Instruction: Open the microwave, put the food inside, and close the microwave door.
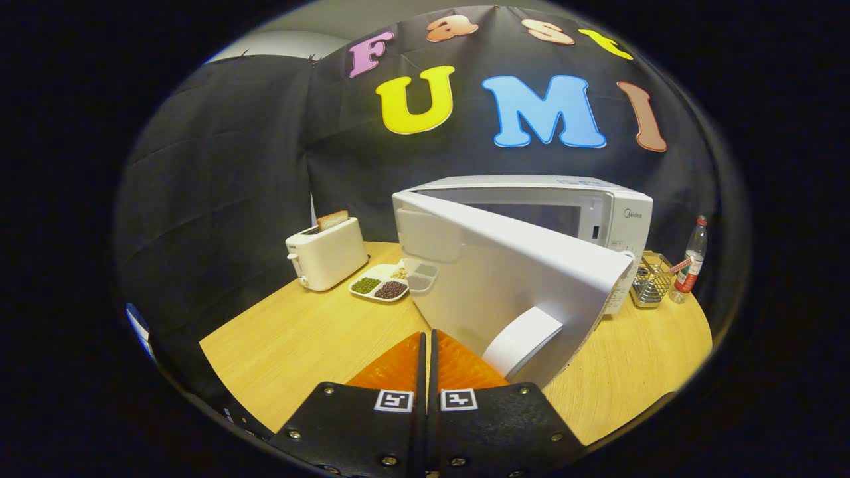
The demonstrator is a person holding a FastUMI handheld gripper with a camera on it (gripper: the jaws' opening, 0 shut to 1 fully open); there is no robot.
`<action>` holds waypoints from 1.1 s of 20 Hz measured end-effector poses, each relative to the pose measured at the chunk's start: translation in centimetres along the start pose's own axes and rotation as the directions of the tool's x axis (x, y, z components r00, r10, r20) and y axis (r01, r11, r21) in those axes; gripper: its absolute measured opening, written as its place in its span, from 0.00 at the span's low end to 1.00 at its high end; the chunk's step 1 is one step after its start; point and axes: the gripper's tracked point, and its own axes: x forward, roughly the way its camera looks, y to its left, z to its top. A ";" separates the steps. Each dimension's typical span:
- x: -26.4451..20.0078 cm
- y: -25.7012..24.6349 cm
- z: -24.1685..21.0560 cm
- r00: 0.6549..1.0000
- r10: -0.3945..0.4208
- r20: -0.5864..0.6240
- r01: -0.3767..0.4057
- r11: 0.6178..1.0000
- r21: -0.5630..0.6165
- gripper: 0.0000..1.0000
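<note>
We hold the hand-held gripper (427,352) with fingers pressed together, empty. The microwave (597,212) door (511,279) stands open just ahead and right; the food tray (385,282) lies beyond, left, on the counter (299,338).

- The white box-shaped microwave (531,219) stands at the back of the round wooden bench (299,338), its white door (505,279) swung open toward the gripper (426,335), whose fingers are closed together.
- Left of the door lies the white sectioned plate of beans (382,282); the white toaster (327,255) stands left of that.
- Right of the microwave stands a wire metal basket (651,282), then a clear plastic bottle (690,262).
</note>
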 end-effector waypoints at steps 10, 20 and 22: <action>6.2 -8.3 3.4 0.988 -0.156 0.021 0.154 0.986 0.060 0.01; 11.2 -13.6 5.6 0.964 -0.263 0.026 0.261 0.963 0.072 0.01; 11.7 -14.4 5.8 0.959 -0.282 0.026 0.280 0.957 0.075 0.01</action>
